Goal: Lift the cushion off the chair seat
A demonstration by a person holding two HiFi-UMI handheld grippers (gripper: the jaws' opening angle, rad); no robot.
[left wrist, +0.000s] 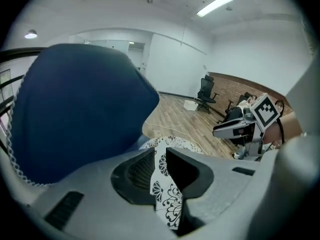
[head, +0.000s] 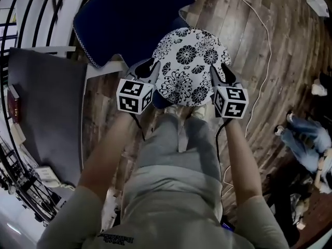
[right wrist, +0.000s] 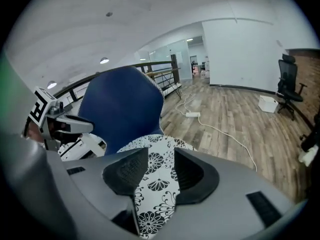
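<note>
Cushion over blue chair

The left arm and right arm are extended forward and down; the left claw and right claw are held side by side, jaws parted.

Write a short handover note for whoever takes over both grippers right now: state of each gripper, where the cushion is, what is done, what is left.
Left gripper: open, with the left edge of the floral cushion showing between its fingers; not clamped.
Right gripper: open wider, at the cushion's right edge; not clamped.
Cushion: lying on the seat of the blue chair, in front of the backrest.
Done: both grippers are placed at opposite sides of the cushion.
Left: close both on the edges, then lift the cushion off the seat.
</note>
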